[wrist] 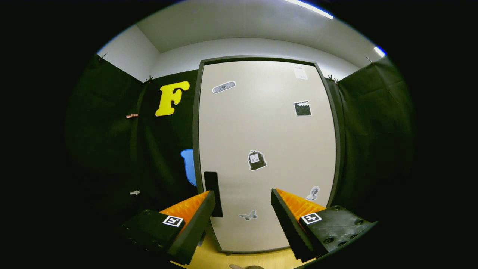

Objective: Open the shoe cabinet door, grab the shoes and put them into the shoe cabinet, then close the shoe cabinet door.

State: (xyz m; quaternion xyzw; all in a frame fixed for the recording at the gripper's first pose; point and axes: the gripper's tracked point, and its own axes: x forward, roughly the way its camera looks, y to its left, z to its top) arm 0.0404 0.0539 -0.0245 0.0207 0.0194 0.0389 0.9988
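ceiling strip lights [310, 8] bright | cabinet door [267, 149] evenly lit, sharp | edges dark, fisheye-bowed

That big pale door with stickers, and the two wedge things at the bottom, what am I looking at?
You are looking through a camera riding on a hand-held grabbing tool that a person carries. The two wedges are the tool's gripper; its jaws stand open and hold nothing. Ahead is the shoe cabinet door, shut, with stickers on it. The dark handle sits at the door's edge, just beyond one finger. Below is a wooden floor.
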